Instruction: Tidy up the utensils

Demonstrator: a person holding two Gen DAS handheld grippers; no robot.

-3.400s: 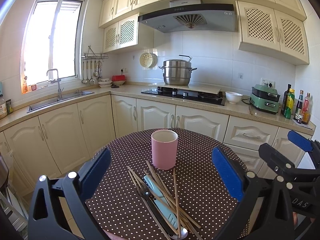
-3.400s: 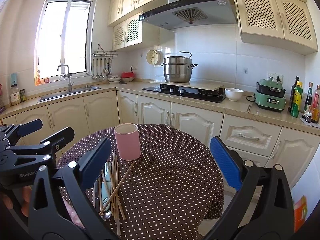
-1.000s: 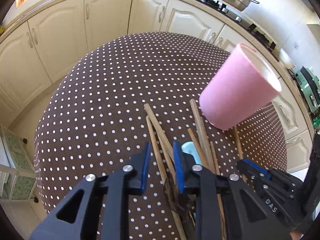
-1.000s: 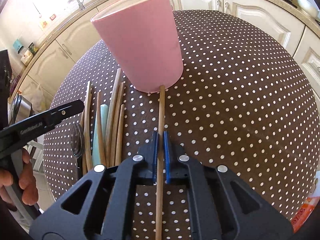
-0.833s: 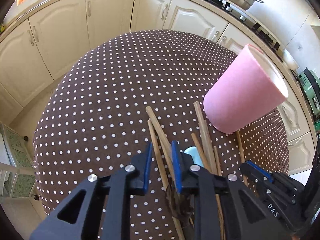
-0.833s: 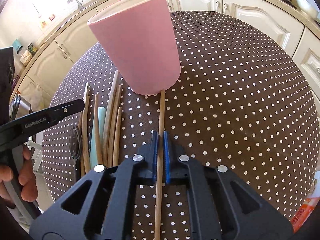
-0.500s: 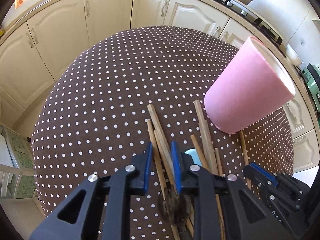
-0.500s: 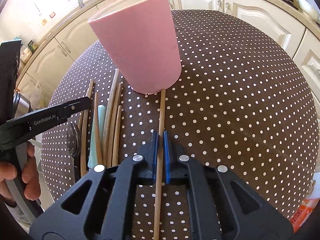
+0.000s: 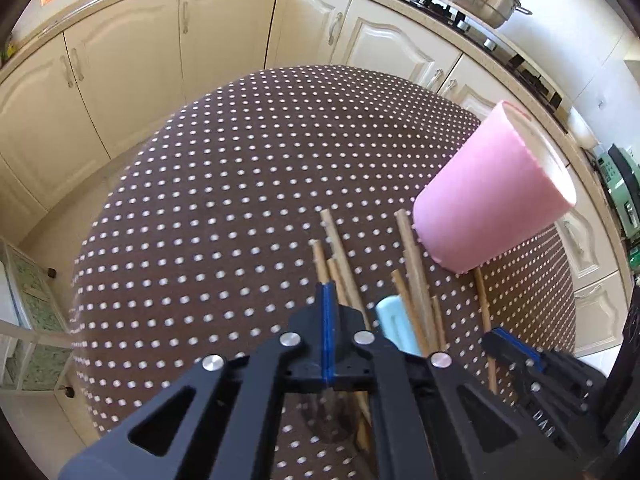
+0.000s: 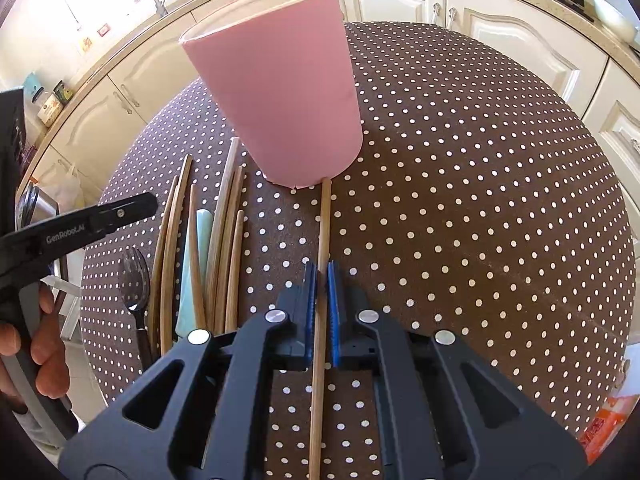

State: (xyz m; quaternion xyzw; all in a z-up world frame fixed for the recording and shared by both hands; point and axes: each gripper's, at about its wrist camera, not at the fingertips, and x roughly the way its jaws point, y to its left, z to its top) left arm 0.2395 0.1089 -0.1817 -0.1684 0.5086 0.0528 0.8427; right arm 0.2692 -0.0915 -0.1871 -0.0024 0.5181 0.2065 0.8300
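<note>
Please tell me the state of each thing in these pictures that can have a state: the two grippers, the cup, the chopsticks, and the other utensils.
Left gripper: shut, on a chopstick it seems.
Right gripper: shut on a single chopstick.
Pink cup: upright on the table, nothing visible inside.
Loose chopsticks: lying flat beside the cup.
Light blue utensil: lying flat among the chopsticks.
Fork: lying flat at the table edge.
</note>
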